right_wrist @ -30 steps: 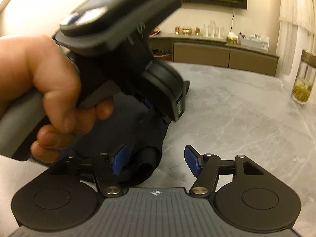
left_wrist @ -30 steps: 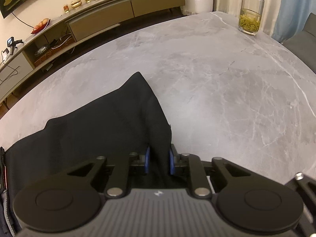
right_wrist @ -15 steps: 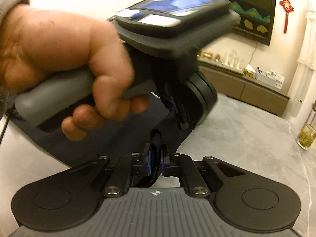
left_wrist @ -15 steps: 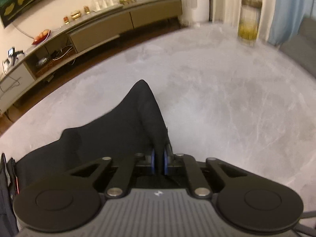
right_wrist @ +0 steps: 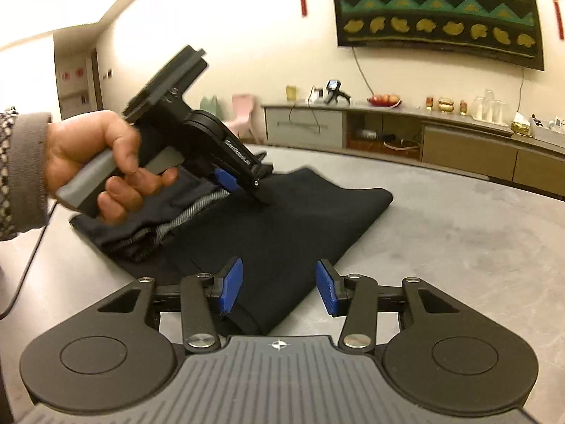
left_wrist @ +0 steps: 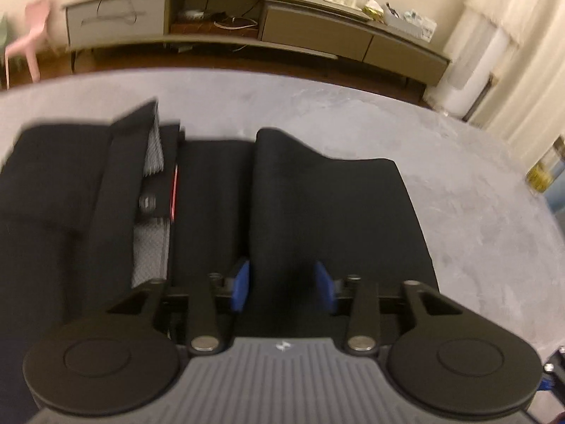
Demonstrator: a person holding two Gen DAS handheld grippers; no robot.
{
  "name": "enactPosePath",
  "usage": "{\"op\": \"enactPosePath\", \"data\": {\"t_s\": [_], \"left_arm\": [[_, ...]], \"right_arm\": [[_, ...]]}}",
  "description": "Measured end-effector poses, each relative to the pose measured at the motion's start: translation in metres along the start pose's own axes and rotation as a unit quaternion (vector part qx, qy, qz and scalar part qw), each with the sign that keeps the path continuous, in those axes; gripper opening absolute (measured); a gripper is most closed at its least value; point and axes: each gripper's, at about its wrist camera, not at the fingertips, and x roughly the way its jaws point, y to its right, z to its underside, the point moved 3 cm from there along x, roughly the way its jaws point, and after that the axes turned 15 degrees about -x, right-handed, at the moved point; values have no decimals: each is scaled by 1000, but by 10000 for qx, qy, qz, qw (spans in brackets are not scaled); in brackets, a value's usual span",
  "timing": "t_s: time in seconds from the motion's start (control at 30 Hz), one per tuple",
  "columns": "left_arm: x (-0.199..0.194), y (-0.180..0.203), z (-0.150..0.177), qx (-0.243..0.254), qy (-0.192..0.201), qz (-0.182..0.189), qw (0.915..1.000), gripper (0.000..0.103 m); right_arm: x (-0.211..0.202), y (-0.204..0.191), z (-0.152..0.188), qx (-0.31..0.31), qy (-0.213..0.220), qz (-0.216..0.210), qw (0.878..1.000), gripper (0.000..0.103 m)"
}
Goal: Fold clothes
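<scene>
A black garment lies folded on the grey marble table; its grey mesh lining and a red strip show at an open edge on the left. My left gripper hovers over the folded layer, jaws opening, with a ridge of cloth lying loose between the blue pads. In the right wrist view a hand holds the left gripper tipped down onto the garment. My right gripper is at the garment's near corner, jaws opening, the pads apart over the cloth.
A long sideboard with cups and ornaments runs along the far wall. A glass jar stands at the table's right edge. A pink chair stands on the floor. A dark cable crosses the table's left side.
Both grippers were shut on pinched cloth half a second ago; both have let go. The left gripper swung across the garment, and the lifted fold now lies flat on top.
</scene>
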Motion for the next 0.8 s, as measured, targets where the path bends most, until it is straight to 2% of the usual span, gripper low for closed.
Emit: {"op": "enactPosePath", "data": {"t_s": [0.03,0.07,0.1,0.13,0.2,0.3,0.57,0.63,0.7,0.77,0.8], "left_arm": [[1,-1,4,16,-6,27,10000,44],[1,-1,6,56,2,46,10000,40],[1,0,8,99,15,65,9999,19],[-2,-1,8,147,79,48,9998,11],[-14,-7,9,-27,259,94,9996,7],[-20,-23,18,-350,261,-31,9990,7],[-7,-20,26,-119,281,-411,9987,14],[-10,-19,29,-57,323,-501,9982,16],[-13,-20,35,-80,372,-537,9978,18],[-16,-21,39,-91,405,-569,9975,18],[-17,-21,40,-73,401,-593,9974,19]], "right_arm": [[5,-7,-1,-36,-37,1,10000,49],[7,-13,-2,-54,-49,-2,10000,49],[10,-17,-3,-70,-62,-4,10000,49],[13,-19,-4,-85,-79,3,9999,49],[20,-21,-1,-112,-152,46,9998,49],[37,-17,1,-138,-256,111,9995,49],[61,-16,19,-221,-841,302,9958,49],[59,-16,15,-288,-785,467,9954,49],[55,-22,2,-467,-512,565,9960,49],[55,-30,-9,-615,-349,396,9967,48],[61,-34,-11,-691,-446,343,9960,46]]}}
